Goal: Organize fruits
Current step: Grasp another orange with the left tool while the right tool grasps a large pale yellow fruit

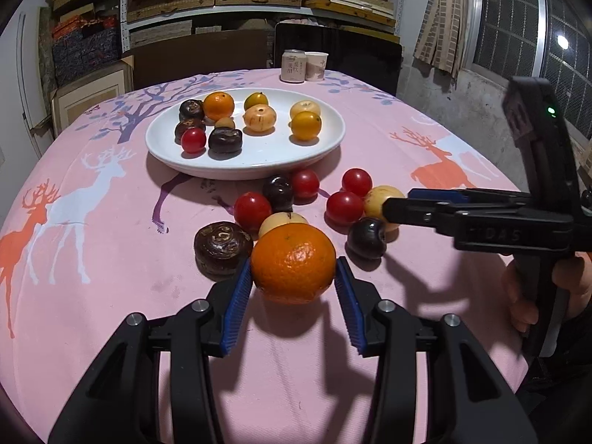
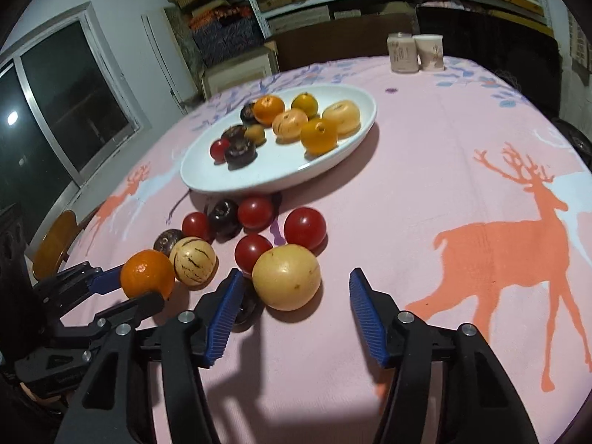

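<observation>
My left gripper [image 1: 293, 262] is shut on an orange mandarin [image 1: 293, 262], both blue pads pressed to its sides; the right wrist view shows the same grip [image 2: 138, 285] at lower left. My right gripper [image 2: 296, 273] is open around a pale yellow fruit [image 2: 286, 277]: its left pad is close, its right pad stands clear. Around them on the pink cloth lie several red tomatoes [image 1: 252, 210], dark brown fruits [image 1: 223, 246] and a striped pale fruit [image 2: 192, 261]. The white plate [image 1: 259, 162] behind holds several fruits.
A can [image 1: 293, 66] and a paper cup [image 1: 315, 66] stand at the table's far edge. A person's hand [image 1: 525, 296] holds the right gripper's handle at the right. Shelves of boxes and a window lie beyond the table. The deer-print cloth [image 2: 481, 244] to the right carries nothing.
</observation>
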`<state>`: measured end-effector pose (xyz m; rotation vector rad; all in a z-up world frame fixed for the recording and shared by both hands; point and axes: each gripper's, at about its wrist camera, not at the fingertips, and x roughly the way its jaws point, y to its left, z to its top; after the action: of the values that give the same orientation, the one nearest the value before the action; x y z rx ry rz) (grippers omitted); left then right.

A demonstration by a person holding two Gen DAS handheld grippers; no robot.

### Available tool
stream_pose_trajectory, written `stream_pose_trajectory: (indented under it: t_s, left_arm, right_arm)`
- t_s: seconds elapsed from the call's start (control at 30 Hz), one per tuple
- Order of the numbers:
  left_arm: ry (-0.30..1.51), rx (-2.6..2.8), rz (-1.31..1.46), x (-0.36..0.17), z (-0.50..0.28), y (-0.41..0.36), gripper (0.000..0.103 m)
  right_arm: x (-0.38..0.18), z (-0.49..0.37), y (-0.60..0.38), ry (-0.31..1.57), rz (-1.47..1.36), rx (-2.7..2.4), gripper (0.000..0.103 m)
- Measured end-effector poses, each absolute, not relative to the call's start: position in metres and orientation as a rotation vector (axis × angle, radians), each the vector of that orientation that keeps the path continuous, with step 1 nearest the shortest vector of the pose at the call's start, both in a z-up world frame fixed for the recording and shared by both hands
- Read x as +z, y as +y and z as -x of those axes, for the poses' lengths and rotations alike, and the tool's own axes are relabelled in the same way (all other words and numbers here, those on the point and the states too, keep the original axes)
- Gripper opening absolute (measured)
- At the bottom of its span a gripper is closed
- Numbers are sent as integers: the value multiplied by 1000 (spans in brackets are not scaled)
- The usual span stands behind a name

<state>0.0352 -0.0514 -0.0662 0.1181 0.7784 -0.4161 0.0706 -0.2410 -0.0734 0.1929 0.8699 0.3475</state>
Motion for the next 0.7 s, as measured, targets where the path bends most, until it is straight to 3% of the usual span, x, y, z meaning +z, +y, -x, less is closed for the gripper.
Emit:
stream_pose_trajectory:
  t_s: [0.17, 0.23, 0.27, 0.7]
  left_arm:
    - [783, -425, -113, -67, -36, -51, 45]
    - [784, -427, -110, -67, -36, -51, 45]
    - [785, -428, -110, -67, -36, -51, 45]
    - [787, -428, -105, -68, -37, -51, 45]
  right_arm:
    - [-81, -82, -248, 912, -302, 381, 57]
    - [-85, -86, -252, 922, -355, 405, 51]
    - [-85, -85, -251, 919, -366, 425, 44]
    - [-69, -59, -237, 834, -218, 370, 41]
